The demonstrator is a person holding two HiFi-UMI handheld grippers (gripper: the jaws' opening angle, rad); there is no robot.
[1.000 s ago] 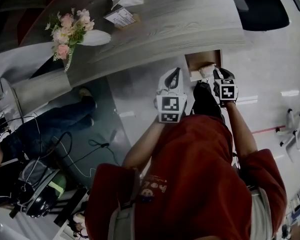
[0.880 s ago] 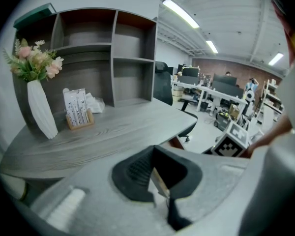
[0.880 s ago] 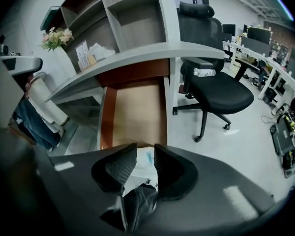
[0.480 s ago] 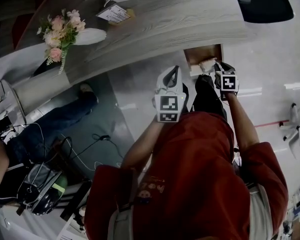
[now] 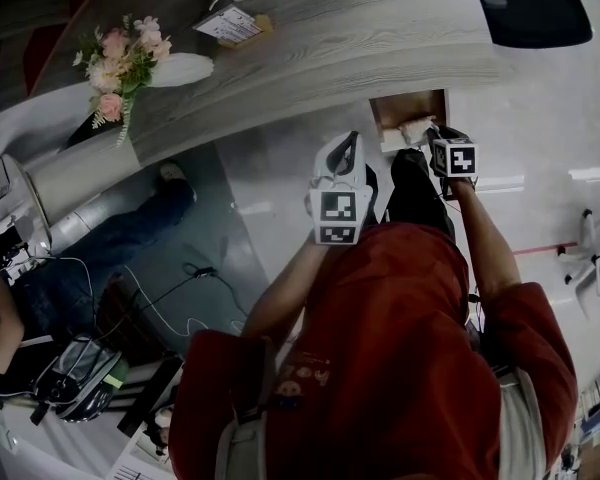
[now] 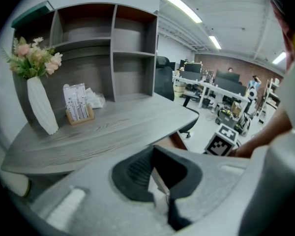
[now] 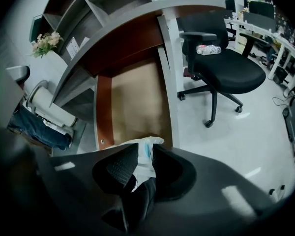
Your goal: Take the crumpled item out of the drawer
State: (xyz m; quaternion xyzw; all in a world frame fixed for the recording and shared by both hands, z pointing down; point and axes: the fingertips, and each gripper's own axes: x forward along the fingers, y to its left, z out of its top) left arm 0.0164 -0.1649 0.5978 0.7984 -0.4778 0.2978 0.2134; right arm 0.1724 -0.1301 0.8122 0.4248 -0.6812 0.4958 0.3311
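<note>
The drawer (image 5: 408,108) stands pulled out under the grey desk, its brown bottom (image 7: 135,102) bare at the back. A white crumpled item (image 7: 146,144) lies at the drawer's near end, also seen in the head view (image 5: 412,128). My right gripper (image 7: 145,155) points steeply down into the drawer (image 5: 427,134). Its jaws have just been closing, and the crumpled item fills the gap between the pads. My left gripper (image 5: 348,150) hangs left of the drawer in front of the desk, open (image 6: 153,154) with nothing between its fingers.
The grey desk top (image 5: 330,38) carries a white vase of flowers (image 5: 130,66) and a card holder (image 5: 230,25). A black office chair (image 7: 221,68) stands right of the drawer. Another person's legs (image 5: 110,258) and cables (image 5: 180,288) are on the floor at left.
My right gripper has sunk into the drawer onto the crumpled item, and its jaws have narrowed around it. The left gripper has stayed in place.
</note>
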